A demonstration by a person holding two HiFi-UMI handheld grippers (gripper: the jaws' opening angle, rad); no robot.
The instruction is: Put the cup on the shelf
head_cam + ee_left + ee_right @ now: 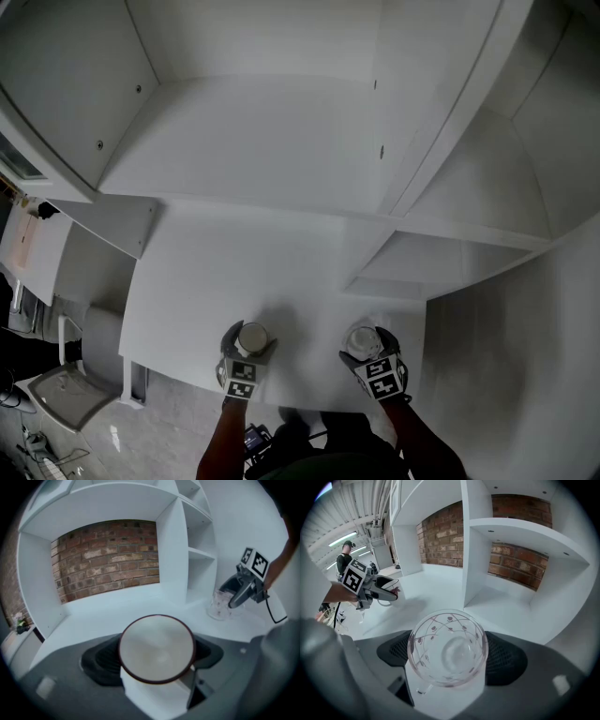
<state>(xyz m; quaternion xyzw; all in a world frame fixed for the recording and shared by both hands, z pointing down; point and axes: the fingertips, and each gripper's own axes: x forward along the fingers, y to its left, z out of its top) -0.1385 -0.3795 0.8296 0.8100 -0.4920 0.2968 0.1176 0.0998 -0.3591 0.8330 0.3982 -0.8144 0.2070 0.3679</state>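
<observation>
My left tongs (250, 343) are closed on a white cup (156, 648) with a dark red rim. The dark pads press on its two sides and its mouth faces up. My right tongs (364, 345) grip a clear glass cup (447, 648) the same way. It is patterned with thin lines and small flowers and has a little handle on the side nearest me. I cannot tell whether either cup rests on the white table (234, 272) or sits just above it.

Both cups are in front of the white shelf unit (412, 122) and well apart from it, at the table edge farthest from the unit. Neither cup is on a shelf yet. The white cup faces the unit's wide open bay. The glass cup faces the upright divider and the narrow stacked compartments to the right of that bay. A brick wall (108, 557) shows through the open back of the unit. In the right gripper view a person (344, 557) stands far off, beyond the unit's left end.
</observation>
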